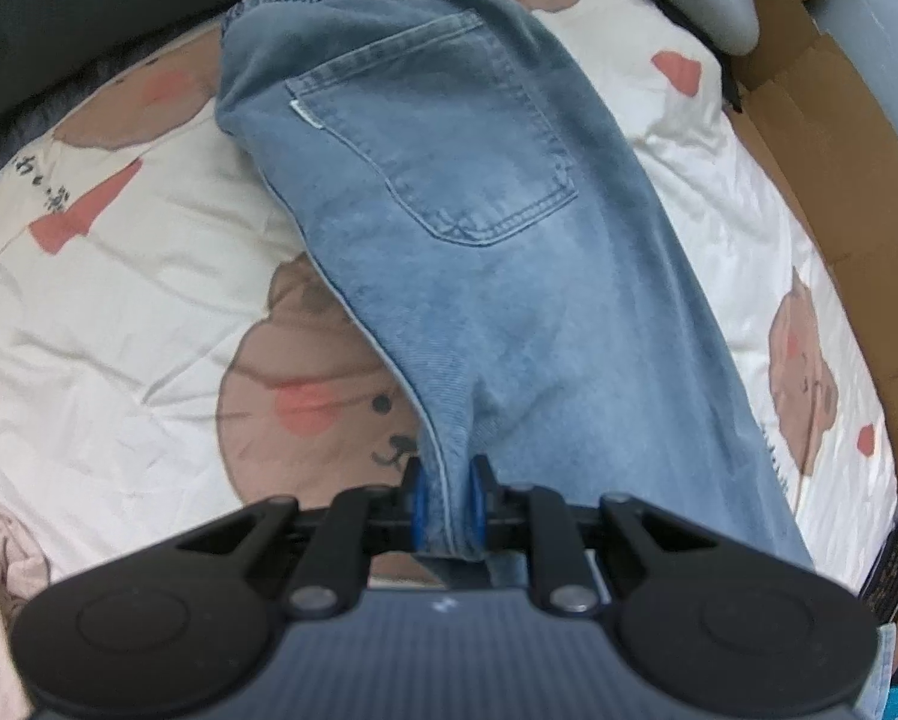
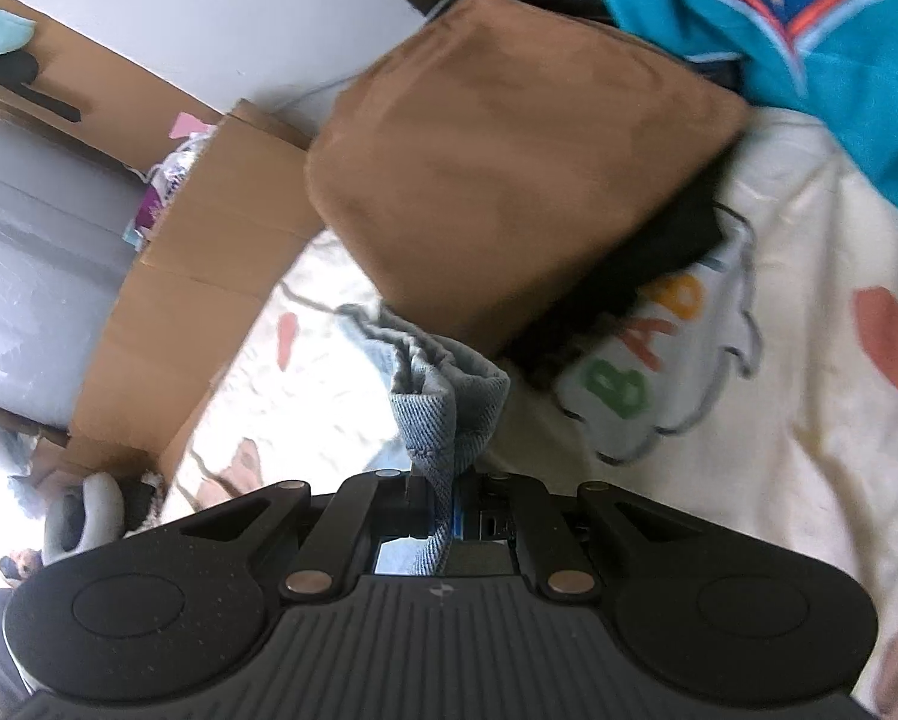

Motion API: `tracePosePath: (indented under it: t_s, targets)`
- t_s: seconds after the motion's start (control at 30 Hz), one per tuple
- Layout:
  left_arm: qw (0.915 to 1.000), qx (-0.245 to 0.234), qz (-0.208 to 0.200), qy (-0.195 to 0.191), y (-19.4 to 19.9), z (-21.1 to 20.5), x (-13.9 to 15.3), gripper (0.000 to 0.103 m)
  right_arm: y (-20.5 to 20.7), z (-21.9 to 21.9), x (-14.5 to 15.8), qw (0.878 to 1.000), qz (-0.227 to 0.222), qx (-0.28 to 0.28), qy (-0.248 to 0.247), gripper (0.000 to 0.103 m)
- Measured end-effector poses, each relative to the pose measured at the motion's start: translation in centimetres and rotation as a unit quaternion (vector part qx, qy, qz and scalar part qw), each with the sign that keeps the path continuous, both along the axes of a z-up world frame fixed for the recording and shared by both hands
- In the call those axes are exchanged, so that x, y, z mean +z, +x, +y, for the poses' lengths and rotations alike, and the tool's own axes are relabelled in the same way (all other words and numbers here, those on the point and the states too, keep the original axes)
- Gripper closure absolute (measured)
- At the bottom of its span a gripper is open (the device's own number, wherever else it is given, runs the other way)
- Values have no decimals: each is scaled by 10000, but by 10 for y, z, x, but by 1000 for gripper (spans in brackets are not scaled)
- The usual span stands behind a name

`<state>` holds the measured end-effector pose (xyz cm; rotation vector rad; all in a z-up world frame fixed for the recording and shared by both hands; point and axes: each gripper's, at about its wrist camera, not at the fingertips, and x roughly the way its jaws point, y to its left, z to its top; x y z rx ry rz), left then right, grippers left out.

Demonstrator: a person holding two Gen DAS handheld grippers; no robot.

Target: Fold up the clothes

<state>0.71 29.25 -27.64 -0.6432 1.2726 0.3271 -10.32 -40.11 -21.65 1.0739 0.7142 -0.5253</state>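
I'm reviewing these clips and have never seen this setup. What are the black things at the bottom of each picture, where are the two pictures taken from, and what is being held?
No robot here: a person holds a two-finger gripper in each hand, and each carries a wide-angle camera looking along its fingers. The black parts are those grippers. One picture is from the left gripper, shut on the lower end of blue jeans spread over a bear-print bedsheet. The other is from the right gripper, shut on a denim hem, apparently of the same jeans. Ahead lie a brown folded garment and a teal garment, beside a cardboard box.
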Motion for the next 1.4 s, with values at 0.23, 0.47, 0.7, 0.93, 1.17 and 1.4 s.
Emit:
tracePosePath:
  t_s: [0.23, 0.47, 0.7, 0.93, 1.17, 1.4]
  targets:
    - [9999, -103, 93, 68, -10, -8, -3, 88, -41, 4, -21, 9993, 373, 37, 29, 99]
    - [9995, -187, 193, 140, -15, -13, -8, 88, -63, 3, -37, 9980, 619, 4, 111, 99]
    - [9994, -184, 232, 161, -16, -14, -9, 88, -75, 4, -51, 9964, 829, -24, 159, 99]
    - [9994, -188, 247, 138, -19, -16, 1, 88, -85, 3, -56, 9952, 950, -84, 226, 99]
    - [9990, -130, 424, 112, -20, -15, -11, 88, -96, 5, -47, 9934, 1107, -110, 295, 99]
    - [9966, 30, 820, 19, -16, -12, -56, 85, -90, 4, -86, 9893, 1433, -26, 284, 97]
